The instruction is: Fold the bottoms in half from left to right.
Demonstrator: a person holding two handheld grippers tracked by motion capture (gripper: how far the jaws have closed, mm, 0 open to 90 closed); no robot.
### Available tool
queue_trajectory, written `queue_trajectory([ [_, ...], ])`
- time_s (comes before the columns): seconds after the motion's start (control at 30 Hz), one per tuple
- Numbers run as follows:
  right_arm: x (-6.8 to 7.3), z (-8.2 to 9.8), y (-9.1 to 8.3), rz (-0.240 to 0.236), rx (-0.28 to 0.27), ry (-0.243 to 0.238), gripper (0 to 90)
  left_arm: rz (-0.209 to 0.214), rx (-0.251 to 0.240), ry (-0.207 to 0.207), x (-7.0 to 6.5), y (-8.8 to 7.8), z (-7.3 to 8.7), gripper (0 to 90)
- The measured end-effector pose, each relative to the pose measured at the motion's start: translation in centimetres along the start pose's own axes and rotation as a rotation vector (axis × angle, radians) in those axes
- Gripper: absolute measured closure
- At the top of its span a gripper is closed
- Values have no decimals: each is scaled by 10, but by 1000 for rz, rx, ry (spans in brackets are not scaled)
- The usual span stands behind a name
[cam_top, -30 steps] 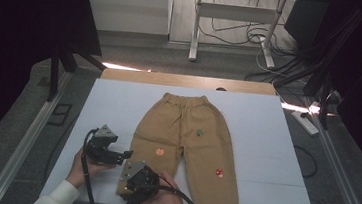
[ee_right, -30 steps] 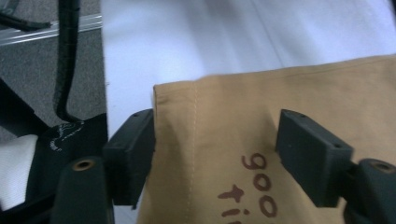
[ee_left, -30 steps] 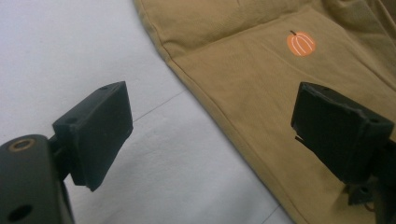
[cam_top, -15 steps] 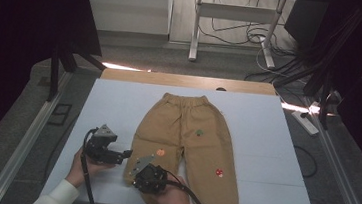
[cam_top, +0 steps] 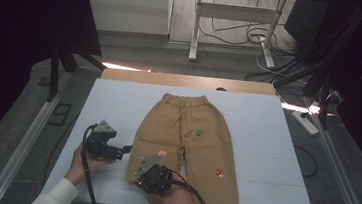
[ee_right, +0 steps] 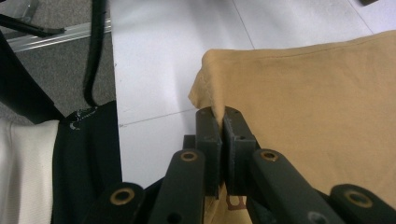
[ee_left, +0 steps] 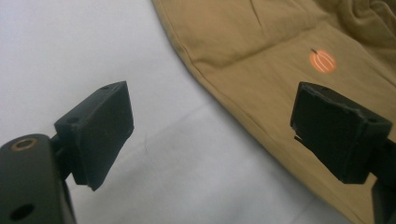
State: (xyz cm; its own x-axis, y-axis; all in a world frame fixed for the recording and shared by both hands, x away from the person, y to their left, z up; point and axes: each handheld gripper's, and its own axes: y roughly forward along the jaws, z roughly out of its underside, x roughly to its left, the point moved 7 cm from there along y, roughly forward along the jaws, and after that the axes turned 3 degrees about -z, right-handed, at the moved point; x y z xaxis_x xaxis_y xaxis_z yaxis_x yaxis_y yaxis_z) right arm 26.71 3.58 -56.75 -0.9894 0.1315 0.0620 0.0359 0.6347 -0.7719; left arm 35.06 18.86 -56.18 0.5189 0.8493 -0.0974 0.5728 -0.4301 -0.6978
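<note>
Right hand-held gripper [ee_right: 221, 122] now pinching the trousers' [cam_top: 186, 132] hem — clamped since before; left hand-held gripper [ee_left: 210, 121] spread.

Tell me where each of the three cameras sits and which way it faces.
High view: above the person's side, facing forward and down on the table; both hands show.
Left gripper view: rides the left gripper, open, facing the trousers.
Right gripper view: rides the right gripper, shut on the trousers' hem.
All three share the trousers.
</note>
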Motion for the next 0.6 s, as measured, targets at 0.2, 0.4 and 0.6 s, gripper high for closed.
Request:
queue_trajectory([
  [0.2,0,2,-3,-2,-3,-5,862,14,-28,12,-3,1,-23,139],
  [0.4,0,1,-4,-4,-9,-6,862,37,4,37,-4,14,-36,147],
  [0.6,0,2,-4,-8,-10,-3,861,43,21,35,-1,24,-45,149],
])
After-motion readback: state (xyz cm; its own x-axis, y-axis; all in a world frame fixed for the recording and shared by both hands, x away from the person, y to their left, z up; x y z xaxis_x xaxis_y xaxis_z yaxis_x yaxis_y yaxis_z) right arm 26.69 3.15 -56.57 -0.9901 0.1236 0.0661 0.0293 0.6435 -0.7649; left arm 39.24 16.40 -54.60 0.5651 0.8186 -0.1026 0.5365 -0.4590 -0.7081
